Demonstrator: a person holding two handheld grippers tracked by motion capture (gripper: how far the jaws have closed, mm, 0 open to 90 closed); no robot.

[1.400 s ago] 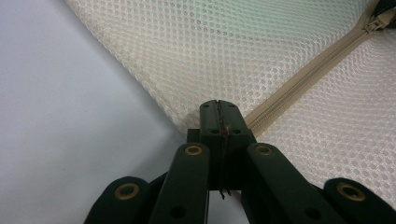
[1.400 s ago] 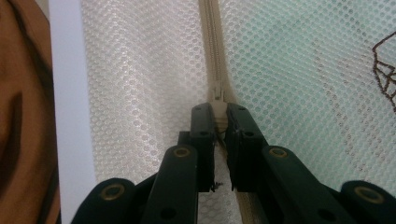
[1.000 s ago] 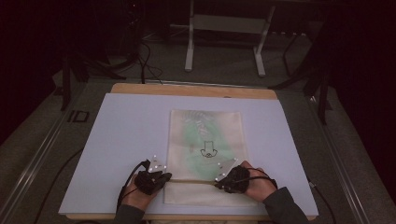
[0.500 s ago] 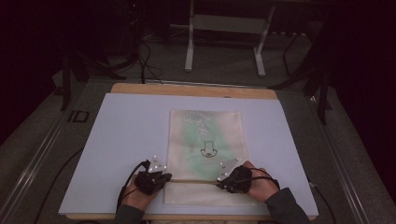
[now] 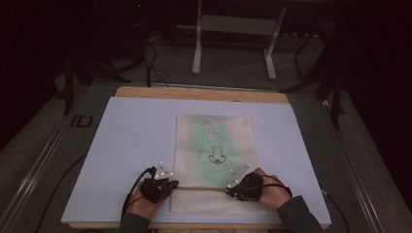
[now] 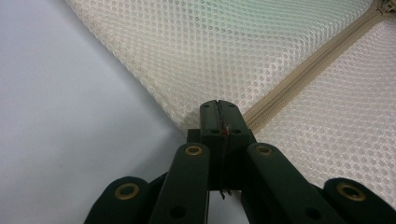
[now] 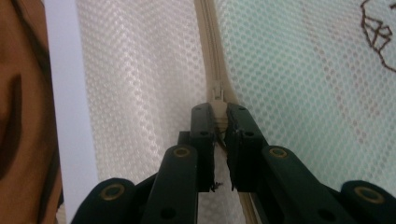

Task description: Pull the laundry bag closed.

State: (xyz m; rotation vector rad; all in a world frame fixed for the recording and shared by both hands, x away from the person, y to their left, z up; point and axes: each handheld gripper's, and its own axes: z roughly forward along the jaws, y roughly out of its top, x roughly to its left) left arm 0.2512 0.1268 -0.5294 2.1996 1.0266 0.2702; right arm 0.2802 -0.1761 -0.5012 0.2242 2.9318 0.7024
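A cream mesh bag (image 5: 214,141) with a green tint and a small black drawing (image 5: 216,158) lies flat on a white board (image 5: 131,145). Its beige zipper (image 5: 201,188) runs across near the front edge. My left gripper (image 5: 176,183) sits at the zipper's left end, shut on the bag's edge; in the left gripper view its jaws (image 6: 218,105) meet where the zipper (image 6: 308,65) reaches the mesh (image 6: 261,51) border. My right gripper (image 5: 228,189) is at the zipper's right part. In the right gripper view it (image 7: 217,112) is shut on the zipper pull (image 7: 217,93).
The board rests on a wooden table (image 5: 201,92). Behind it stand a metal frame's legs (image 5: 233,43) and floor cables (image 5: 150,68). An "ID" label (image 5: 80,120) sits left of the board. A hand's edge (image 7: 18,93) borders the right gripper view.
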